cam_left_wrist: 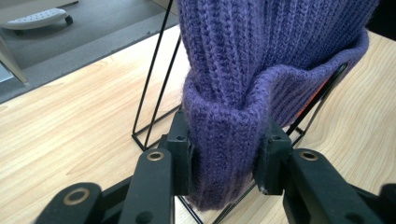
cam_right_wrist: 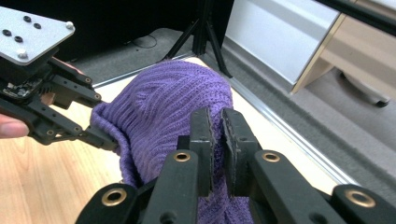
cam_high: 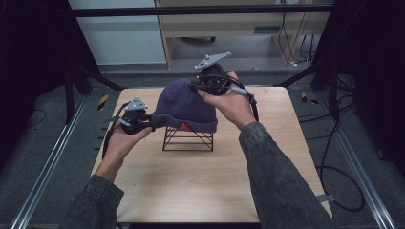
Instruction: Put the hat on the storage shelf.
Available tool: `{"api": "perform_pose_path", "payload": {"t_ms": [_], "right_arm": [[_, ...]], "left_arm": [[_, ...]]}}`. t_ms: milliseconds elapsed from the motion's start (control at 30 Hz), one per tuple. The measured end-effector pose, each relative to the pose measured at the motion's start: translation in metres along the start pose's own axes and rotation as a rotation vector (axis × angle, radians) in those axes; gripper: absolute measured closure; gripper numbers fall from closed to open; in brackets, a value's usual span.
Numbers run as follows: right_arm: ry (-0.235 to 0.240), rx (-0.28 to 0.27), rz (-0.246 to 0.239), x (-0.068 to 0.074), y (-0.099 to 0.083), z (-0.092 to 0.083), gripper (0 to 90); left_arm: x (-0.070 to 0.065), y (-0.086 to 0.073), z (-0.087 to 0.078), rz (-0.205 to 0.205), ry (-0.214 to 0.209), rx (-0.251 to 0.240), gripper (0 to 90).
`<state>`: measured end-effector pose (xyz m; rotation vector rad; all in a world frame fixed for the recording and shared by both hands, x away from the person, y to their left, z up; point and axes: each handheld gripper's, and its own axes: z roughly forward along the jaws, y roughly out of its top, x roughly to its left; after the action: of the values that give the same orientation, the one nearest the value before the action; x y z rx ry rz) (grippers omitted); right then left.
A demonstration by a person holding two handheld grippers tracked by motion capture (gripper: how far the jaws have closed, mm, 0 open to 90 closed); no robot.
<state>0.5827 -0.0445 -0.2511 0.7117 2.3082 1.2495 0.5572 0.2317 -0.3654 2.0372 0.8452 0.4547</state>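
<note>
Your purple knit hat (cam_high: 185, 106) sits draped over a black wire stand (cam_high: 188, 138) near the middle of the wooden counter (cam_high: 205, 181), a little toward its far edge. Your left claw (cam_high: 152, 125) is clamped on the hat's folded brim at the side facing the counter's left edge; in the left gripper view the two jaws press against a bunched fold of the ribbed cuff (cam_left_wrist: 224, 140), with the stand's thin wires (cam_left_wrist: 149, 93) showing just behind it and a sliver of something orange-red under the brim. Your right claw (cam_high: 197, 86) is up at the crown, on the side toward the far edge, and in the right gripper view its jaws stand almost together, with purple knit (cam_right_wrist: 168, 107) just beyond the tips and a narrow strip of it in the gap; whether they truly pinch the fabric, you cannot tell from here. Your left hand (cam_high: 125, 138) and right hand (cam_high: 232, 104) each grip their tool from below and behind.
</note>
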Motion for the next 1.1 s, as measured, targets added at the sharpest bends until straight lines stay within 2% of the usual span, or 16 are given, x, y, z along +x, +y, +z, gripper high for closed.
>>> {"api": "perform_pose_path", "payload": {"t_ms": [200,267,433,500,600,700,1100], "right_arm": [[0.017,0.014,0.005,0.001,-0.009,0.003,83.7],[0.024,0.033,-0.004,0.005,-0.015,0.007,83.7],[0.028,0.058,-0.012,0.01,-0.025,0.012,83.7],[0.02,0.073,-0.027,0.009,-0.029,0.014,83.7],[0.029,0.079,-0.007,0.008,-0.035,0.015,83.7],[0.038,0.079,0.0,0.007,-0.038,0.017,83.7],[0.057,0.124,-0.011,0.017,-0.043,0.029,83.6]], "left_arm": [[-0.002,-0.01,0.008,0.005,-0.007,0.011,63.7],[-0.002,-0.017,0.012,0.011,-0.011,0.023,63.6],[-0.001,-0.028,0.016,-0.012,-0.018,0.028,63.5],[-0.003,-0.03,0.017,-0.014,-0.022,0.029,63.5],[-0.005,-0.032,0.018,-0.001,-0.02,0.038,63.6],[-0.005,-0.034,0.019,-0.005,-0.019,0.042,63.6],[-0.002,-0.045,0.028,-0.01,-0.025,0.086,63.0]]}}
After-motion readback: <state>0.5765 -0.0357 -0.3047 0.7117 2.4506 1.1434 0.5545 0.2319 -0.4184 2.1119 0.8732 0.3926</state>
